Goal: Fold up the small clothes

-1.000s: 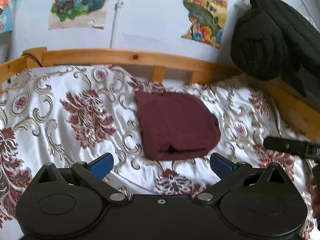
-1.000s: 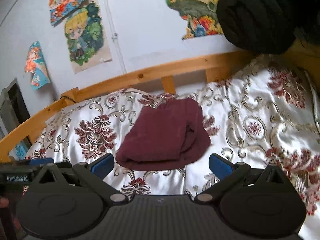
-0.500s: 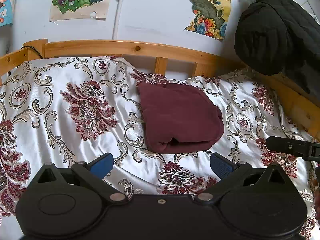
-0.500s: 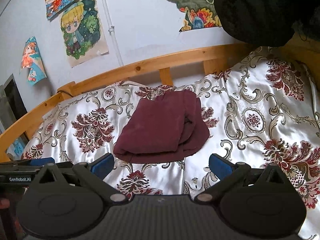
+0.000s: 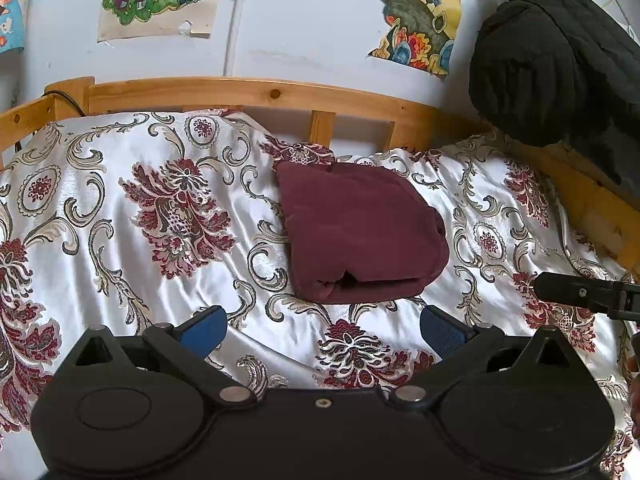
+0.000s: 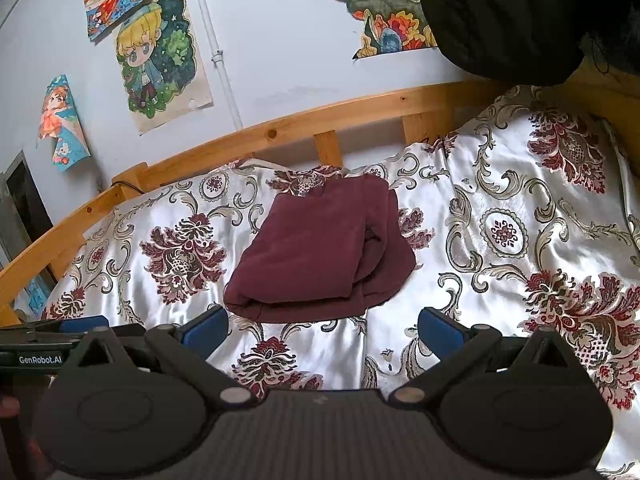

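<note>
Though folded, garment [image 5: 360, 236] beyond hand-held gripper [image 5: 322, 330].

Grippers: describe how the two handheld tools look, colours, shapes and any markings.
Both are matte black. The left gripper has two round discs on its body, silver pivot pins, angled link arms and blue padded fingers. The right gripper matches it, with a ribbed grey centre panel. White "GenRobot.AI" lettering shows on the left gripper's side in the right wrist view. No sleeves visible.

Wooden-framed bed [image 5: 256, 94], white satin floral cover [image 5: 120, 248], 1 folded maroon garment [image 5: 360, 232] lying on it
</note>
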`<state>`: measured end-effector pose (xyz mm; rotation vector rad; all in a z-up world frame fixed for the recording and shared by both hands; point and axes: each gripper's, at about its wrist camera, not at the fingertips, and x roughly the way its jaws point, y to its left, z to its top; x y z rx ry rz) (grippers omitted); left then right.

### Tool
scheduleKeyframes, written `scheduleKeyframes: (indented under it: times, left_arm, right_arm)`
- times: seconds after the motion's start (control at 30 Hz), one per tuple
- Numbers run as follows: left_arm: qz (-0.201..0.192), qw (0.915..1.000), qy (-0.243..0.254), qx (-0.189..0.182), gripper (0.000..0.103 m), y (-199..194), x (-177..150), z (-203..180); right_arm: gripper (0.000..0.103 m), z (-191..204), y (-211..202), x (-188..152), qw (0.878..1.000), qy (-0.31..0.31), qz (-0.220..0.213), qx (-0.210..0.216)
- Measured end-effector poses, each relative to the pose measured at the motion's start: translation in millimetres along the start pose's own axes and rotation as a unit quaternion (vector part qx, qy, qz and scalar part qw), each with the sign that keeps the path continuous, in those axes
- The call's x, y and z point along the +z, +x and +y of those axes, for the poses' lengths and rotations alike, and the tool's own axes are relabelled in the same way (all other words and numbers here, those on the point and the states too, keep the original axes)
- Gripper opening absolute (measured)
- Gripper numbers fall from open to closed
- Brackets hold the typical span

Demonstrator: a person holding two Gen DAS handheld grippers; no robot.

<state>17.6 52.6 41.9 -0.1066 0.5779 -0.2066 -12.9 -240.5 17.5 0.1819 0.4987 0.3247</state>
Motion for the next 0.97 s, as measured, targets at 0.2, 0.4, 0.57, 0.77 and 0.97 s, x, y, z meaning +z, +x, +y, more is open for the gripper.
scheduleKeyframes:
  times: [0.2, 0.4, 0.57, 0.77, 0.97]
  left_arm:
    - [0.000, 1.0000, 0.000, 0.000, 0.102, -0.1, 0.2, -0.5]
    - [0.002, 1.0000, -0.003, 0.004, 0.102, 0.9, -0.1, -0.6]
    - [0.012, 0.9980, -0.011, 0.062, 0.102, 3.7, -1.4, -1.3]
    - [0.011, 0.9985, -0.028, 0.045, 0.102, 1.4, -0.9, 5.1]
    - [0.012, 0.9986, -0.022, 0.046, 0.102, 2.4, 0.3, 1.2]
  right_arm:
    - [0.103, -0.2, 0.5, -0.9, 1.000, 0.003, 0.003, 0.000]
    - [0.103, -0.6, 0.7, -0.8, 1.000, 0.004, 0.004, 0.000]
    - [0.103, -0.4, 1.1, -1.5, 1.000, 0.004, 0.005, 0.000]
    - [0.103, -1.2, 2.7, -4.2, 1.000, 0.008, 0.009, 0.001]
    - [0.103, -3.2, 5.4, -5.2, 1.000, 0.014, 0.016, 0.002]
